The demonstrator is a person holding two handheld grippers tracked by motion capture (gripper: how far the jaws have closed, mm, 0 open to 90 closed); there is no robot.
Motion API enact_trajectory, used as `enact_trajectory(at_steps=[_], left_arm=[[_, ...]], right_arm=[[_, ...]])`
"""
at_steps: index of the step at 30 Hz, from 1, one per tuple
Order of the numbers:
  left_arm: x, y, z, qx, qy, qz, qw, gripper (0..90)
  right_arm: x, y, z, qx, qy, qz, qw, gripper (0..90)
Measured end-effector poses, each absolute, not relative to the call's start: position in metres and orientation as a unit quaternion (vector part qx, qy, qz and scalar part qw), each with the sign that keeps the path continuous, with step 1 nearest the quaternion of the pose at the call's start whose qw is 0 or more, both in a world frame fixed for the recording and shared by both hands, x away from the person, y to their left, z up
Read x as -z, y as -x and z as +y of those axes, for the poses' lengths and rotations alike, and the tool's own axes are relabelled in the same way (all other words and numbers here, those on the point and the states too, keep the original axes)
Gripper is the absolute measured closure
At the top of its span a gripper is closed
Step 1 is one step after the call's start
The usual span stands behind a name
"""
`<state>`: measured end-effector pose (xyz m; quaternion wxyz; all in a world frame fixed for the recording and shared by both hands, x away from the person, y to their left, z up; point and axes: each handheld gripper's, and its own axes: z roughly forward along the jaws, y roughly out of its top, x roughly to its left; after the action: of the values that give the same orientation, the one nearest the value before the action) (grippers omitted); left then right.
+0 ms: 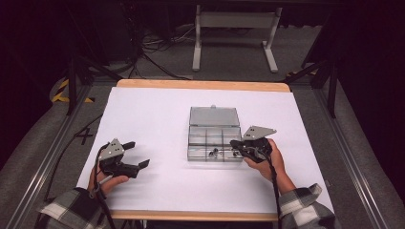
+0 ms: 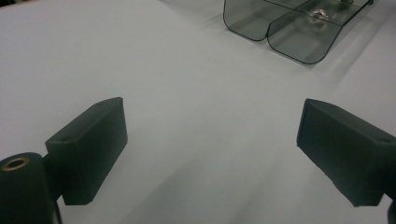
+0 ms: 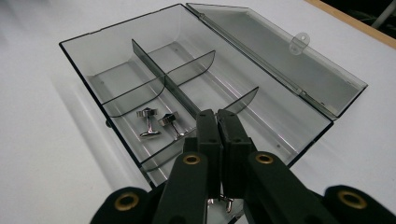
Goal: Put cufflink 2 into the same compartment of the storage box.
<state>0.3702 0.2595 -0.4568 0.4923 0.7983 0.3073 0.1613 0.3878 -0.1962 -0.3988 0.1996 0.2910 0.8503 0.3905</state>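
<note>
The right gripper [image 3: 218, 116] has its jaws pressed together over the near end of the box [image 3: 93, 46]. Below the jaws, at the bottom of the right gripper view, a bit of metal [image 3: 223, 201] shows between the arms. It is mostly hidden, so I cannot tell whether it is pinched or just lying in the compartment beneath. In the high view that gripper [image 1: 235, 144] sits at the box's [image 1: 213, 143] lower right corner, and its body and the hand [image 1: 268, 160] cover that corner.

The box is clear smoky plastic, divided into compartments, with its lid [image 3: 280, 56] lying open toward the upper right of the right gripper view. Two cufflinks [image 3: 158, 124] lie side by side in a compartment left of the jaws. In the high view they are only small dark specks [image 1: 212, 152].

The left gripper [image 1: 136, 153] rests at the lower left of the high view, well apart from the box, jaws spread wide with nothing between them. In its own view the two pads [image 2: 93, 149] stand at the lower corners, partly cut off by the frame. The box's [image 2: 299, 42] corner is cut off at the top right, with a blurred shiny piece [image 2: 320, 13] inside.

The white table [image 1: 157, 119] has a wooden edge [image 1: 200, 85]. Beyond it are dark floor, cables [image 1: 153, 52] and a white stand [image 1: 234, 33].
</note>
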Motion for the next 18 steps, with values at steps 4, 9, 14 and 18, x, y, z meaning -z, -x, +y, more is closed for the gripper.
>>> enact_trajectory(at_steps=[4, 9, 14, 18], left_arm=[[0.457, -0.37, 0.259, -0.161, -0.798, 0.307, 0.493, 8.9], [0.457, -0.37, 0.26, -0.161, -0.795, 0.309, 0.496, 8.9], [0.457, -0.37, 0.261, -0.163, -0.795, 0.304, 0.498, 8.3], [0.457, -0.369, 0.261, -0.161, -0.794, 0.307, 0.5, 8.2]], right_arm=[[0.403, -0.388, -0.192, -0.384, -0.286, 0.856, 0.196, 89.0], [0.405, -0.389, -0.191, -0.38, -0.288, 0.858, 0.194, 89.0], [0.407, -0.39, -0.19, -0.378, -0.288, 0.859, 0.19, 88.9], [0.411, -0.393, -0.189, -0.373, -0.291, 0.861, 0.186, 88.9]])
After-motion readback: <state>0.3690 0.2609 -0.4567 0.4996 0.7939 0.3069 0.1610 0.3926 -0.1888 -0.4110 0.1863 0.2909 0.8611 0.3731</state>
